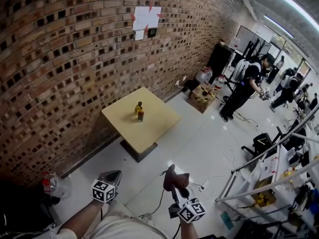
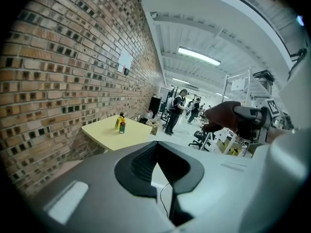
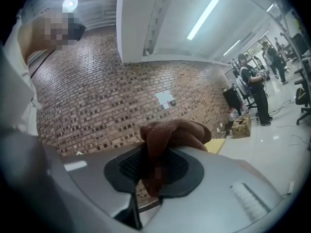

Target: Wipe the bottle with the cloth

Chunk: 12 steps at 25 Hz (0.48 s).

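The left gripper (image 1: pixel 114 175) has its smooth grey jaws pressed together on nothing, probably kept free to steady a bottle. Ahead, well apart from both grippers, a pale square table (image 1: pixel 149 133) by the brick wall (image 1: pixel 60 59) bears a yellow bottle (image 1: pixel 138 107) and a darker bottle (image 1: pixel 141 115), both upright and close together. The right gripper (image 3: pixel 154 178) pinches a brown, nubby cloth (image 3: pixel 175 132), bunched above its jaws as a soft wiping pad

A brown cloth (image 3: pixel 171 134) is clamped between the jaws of the right gripper (image 3: pixel 154 170); a brick wall (image 3: pixel 97 96) is seen behind, a person (image 3: pixel 253 84) at two o'clock.
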{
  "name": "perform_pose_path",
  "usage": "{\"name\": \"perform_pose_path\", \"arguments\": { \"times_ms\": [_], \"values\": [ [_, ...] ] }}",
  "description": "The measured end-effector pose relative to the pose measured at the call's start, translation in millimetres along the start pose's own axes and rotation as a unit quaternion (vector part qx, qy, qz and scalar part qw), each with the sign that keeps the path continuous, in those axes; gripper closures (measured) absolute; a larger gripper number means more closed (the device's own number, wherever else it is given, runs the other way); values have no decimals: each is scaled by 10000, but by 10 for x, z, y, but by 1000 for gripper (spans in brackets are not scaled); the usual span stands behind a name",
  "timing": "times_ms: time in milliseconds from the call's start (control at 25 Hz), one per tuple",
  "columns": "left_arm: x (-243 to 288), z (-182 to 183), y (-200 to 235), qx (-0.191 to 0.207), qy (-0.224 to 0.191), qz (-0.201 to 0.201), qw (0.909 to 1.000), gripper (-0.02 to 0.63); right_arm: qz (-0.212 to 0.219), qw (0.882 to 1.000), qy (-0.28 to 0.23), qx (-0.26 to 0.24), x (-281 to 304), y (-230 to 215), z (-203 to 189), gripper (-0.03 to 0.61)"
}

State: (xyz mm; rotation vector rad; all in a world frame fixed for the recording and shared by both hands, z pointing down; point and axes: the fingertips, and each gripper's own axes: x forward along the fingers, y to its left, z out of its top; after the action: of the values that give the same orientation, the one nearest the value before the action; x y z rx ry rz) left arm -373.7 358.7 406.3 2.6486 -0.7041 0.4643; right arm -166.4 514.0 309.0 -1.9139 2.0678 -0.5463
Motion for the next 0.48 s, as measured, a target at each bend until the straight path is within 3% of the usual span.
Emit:
{"name": "perform_pose_path", "arguments": {
  "times_ms": [200,320,480],
  "values": [
    [87,307,180,492,58,-181,9986,601,-182,9985,-514,16,58,58,260,509],
    [119,625,235,690,-143,-346,9969,601,-248,9972,-704,89,128,87,276,509],
    [150,790,307,541,-294,-551,9966,601,-515,9954,-799,131,281,117,235,510]
  ]
}}
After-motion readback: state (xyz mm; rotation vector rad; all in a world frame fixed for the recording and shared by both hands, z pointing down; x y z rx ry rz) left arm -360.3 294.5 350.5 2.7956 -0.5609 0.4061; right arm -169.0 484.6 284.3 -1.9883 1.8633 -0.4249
